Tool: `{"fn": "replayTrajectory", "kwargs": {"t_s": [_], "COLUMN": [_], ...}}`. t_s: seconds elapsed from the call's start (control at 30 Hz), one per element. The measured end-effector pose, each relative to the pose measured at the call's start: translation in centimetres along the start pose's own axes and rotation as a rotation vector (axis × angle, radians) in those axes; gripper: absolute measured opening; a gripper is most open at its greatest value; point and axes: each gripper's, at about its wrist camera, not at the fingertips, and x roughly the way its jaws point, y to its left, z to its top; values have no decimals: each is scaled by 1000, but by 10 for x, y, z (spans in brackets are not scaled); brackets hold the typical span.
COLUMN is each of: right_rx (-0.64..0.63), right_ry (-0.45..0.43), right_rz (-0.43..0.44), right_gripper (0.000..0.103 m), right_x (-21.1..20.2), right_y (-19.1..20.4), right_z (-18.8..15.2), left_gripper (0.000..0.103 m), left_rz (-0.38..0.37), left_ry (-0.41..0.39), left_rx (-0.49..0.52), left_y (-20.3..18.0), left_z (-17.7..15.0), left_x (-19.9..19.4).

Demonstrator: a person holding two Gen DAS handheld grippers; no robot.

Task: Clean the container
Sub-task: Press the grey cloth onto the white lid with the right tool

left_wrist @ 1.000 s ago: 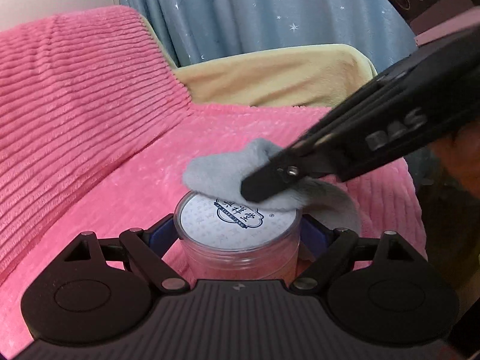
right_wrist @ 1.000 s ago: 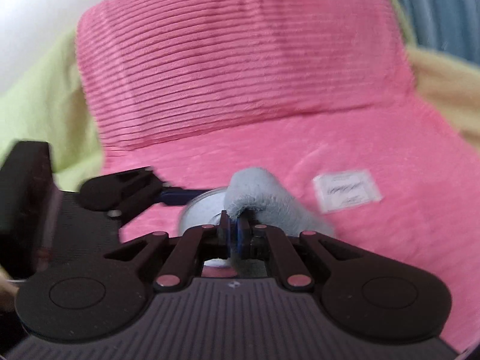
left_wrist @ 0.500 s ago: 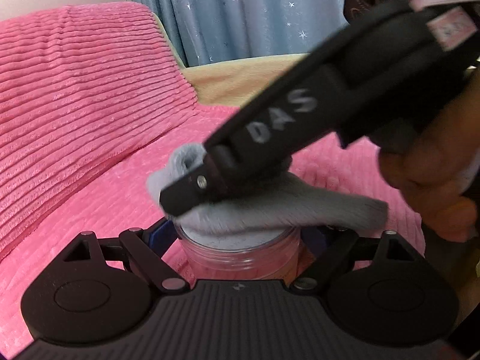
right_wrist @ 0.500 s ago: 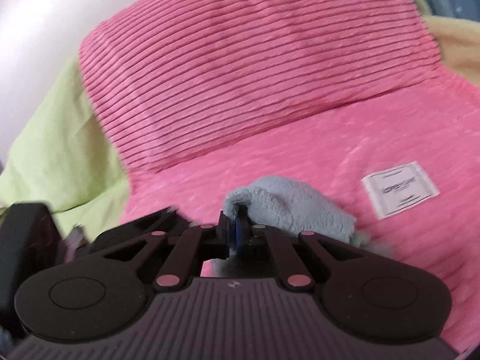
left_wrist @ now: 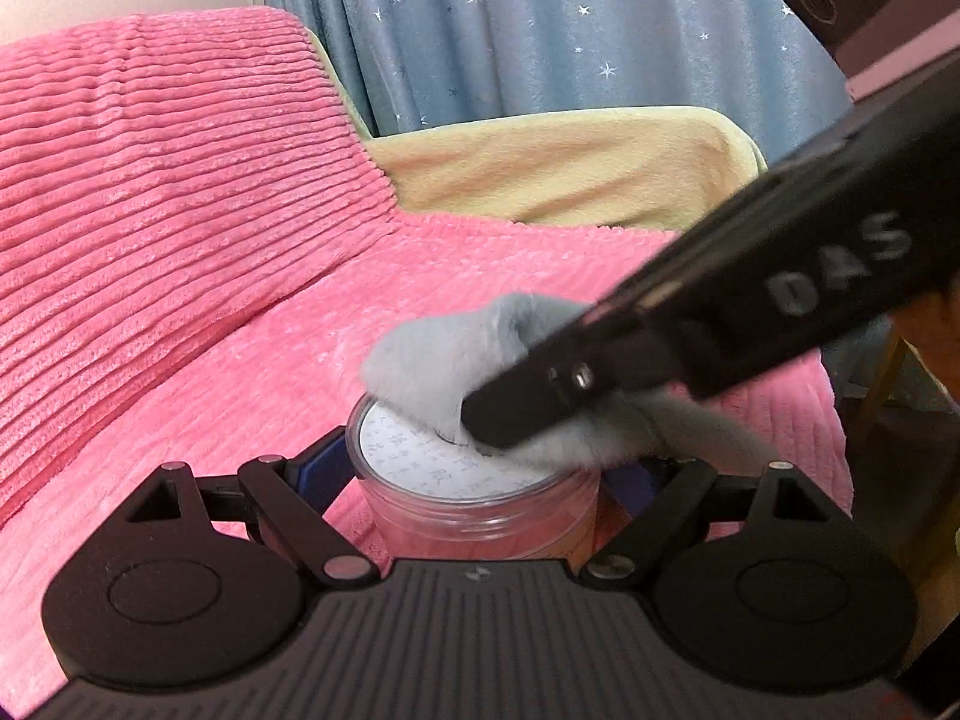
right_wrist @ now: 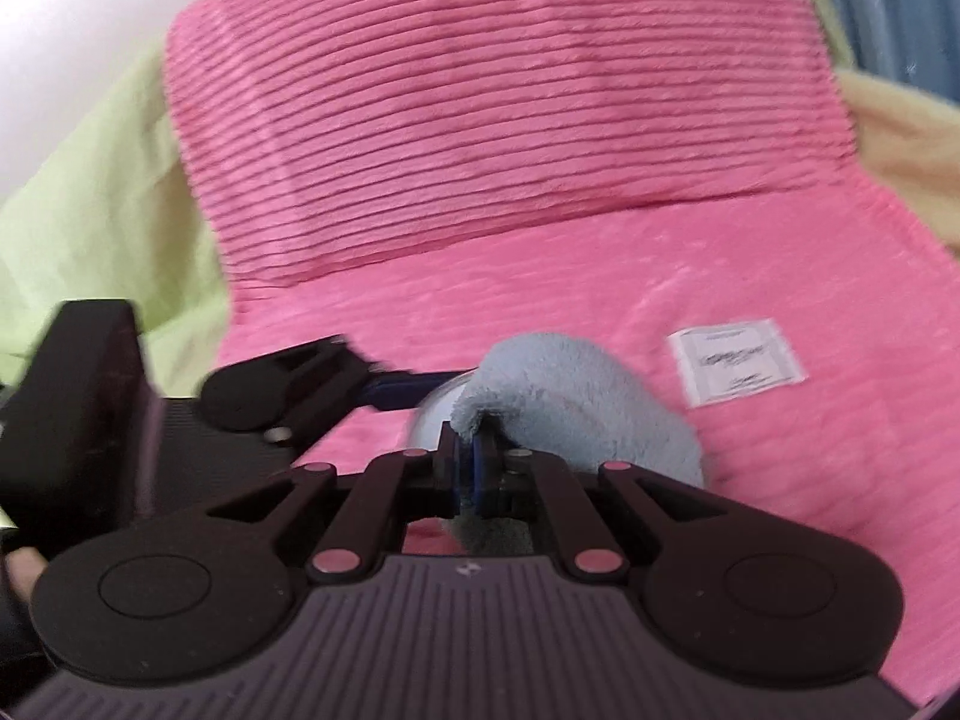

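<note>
So the left tool has the container squeezed between its two fingers, blue pads pressed against the clear plastic wall on both sides. It's a short round tub, see-through, with a white printed lid on top, and it sits upright right in front of the left wrist camera, down low against the pink ribbed blanket that covers the sofa.

The right tool comes in from the right side of the left view at a slant, and its fingers are pinched nearly all the way together on a fluffy grey cloth. The cloth is bunched around the fingertip and lies on top of the lid, covering the far and right part of it, with a tail of it draped off the right edge of the tub. The near-left part of the lid shows bare, print visible.

From the right wrist view the cloth folds over the closed fingers like a little hood, and only a sliver of the container peeks out to its left, bit blurry. The left tool shows there too, off to the left. A white tag is sewn on the blanket to the right, well apart from the tub. Star-pattern blue curtain behind the sofa.
</note>
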Motion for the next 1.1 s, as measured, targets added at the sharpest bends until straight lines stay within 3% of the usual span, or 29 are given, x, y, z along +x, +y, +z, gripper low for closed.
{"fn": "replayTrajectory", "kwargs": {"t_s": [0.2,0.33,0.47,0.7,0.93,1.1], "right_rx": [185,186,180,162,186,218], "right_ry": [-36,-80,-124,-73,-20,-45], "right_rz": [144,105,-24,-56,76,113], "right_gripper": [2,0,1,1,1,1], "right_x": [24,35,30,7,0,17], "right_y": [-15,-19,-26,-31,-24,-20], "right_z": [2,9,15,11,0,2], "left_gripper": [87,87,87,87,87,87], "left_rz": [5,0,1,-1,-1,-12], "left_ry": [4,-2,-6,-7,-5,-7], "left_rx": [-8,-35,-30,-24,-19,-16], "left_y": [0,4,3,2,2,10], "left_z": [0,-1,-2,-3,-2,-4], "left_x": [0,0,-1,-3,-4,-4]}}
